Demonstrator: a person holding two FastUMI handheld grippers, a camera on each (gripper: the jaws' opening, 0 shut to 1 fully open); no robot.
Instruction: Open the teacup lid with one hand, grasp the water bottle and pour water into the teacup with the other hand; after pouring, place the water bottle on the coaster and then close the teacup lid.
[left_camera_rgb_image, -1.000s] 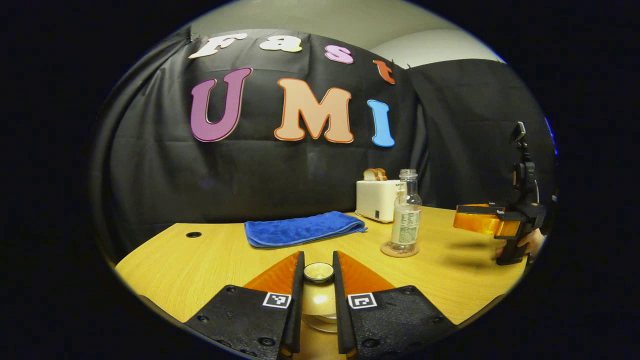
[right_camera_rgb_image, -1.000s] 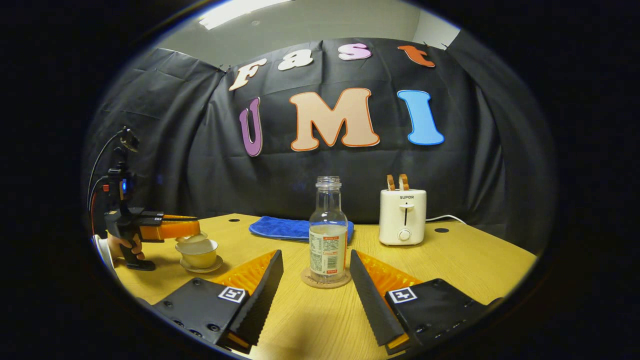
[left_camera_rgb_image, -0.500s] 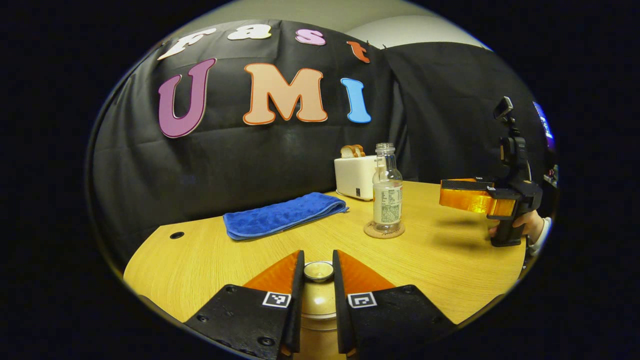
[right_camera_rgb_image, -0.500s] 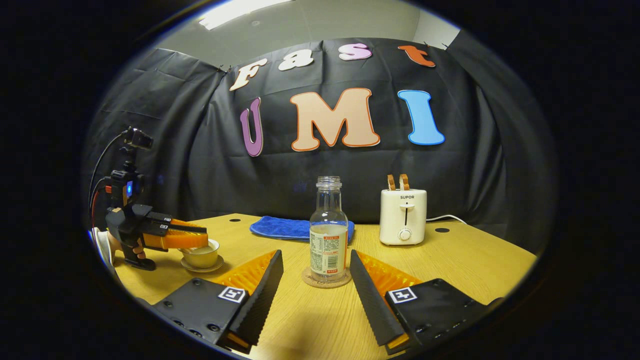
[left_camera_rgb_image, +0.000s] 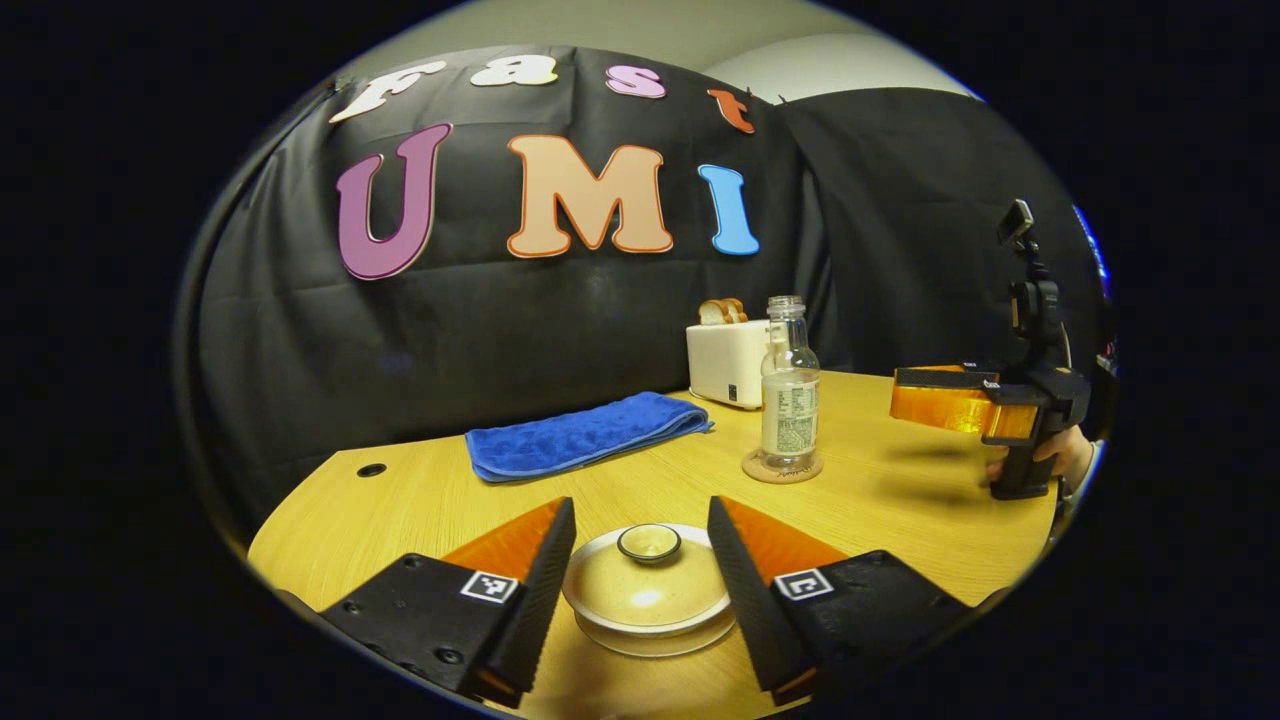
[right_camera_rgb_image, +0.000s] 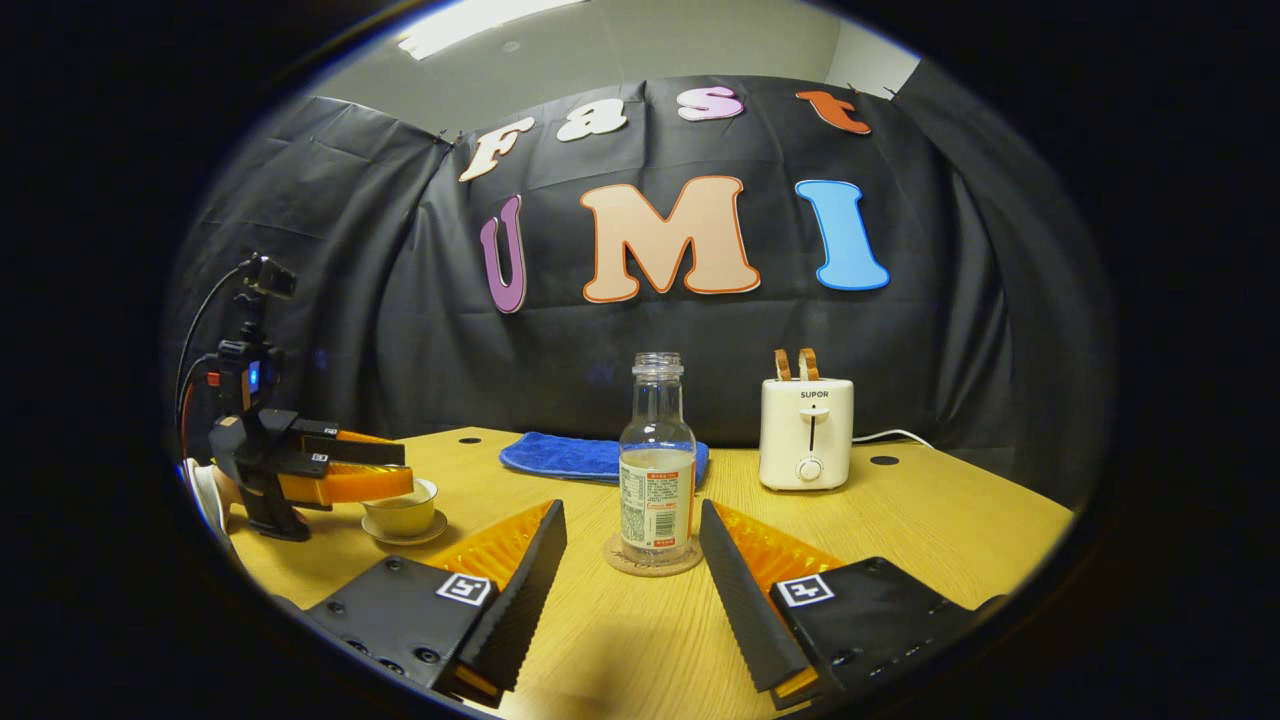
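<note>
Left claw (left_camera_rgb_image: 640, 560): spread wide around the teacup lid (left_camera_rgb_image: 648, 585), not touching
Right claw (right_camera_rgb_image: 632, 560): wide open, water bottle (right_camera_rgb_image: 656, 460) on coaster (right_camera_rgb_image: 652, 560) just ahead
Desk (right_camera_rgb_image: 950, 520) extras: blue towel (right_camera_rgb_image: 590, 455), toaster (right_camera_rgb_image: 806, 432) behind — nothing blocking

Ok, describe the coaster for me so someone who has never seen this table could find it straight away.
On the wooden table, look in front of the white toaster and the folded blue towel. The coaster is the thin round disc under the upright water bottle, between the right gripper's open fingers. Unlike the saucer under the teacup, it is flat and carries the bottle.
</note>
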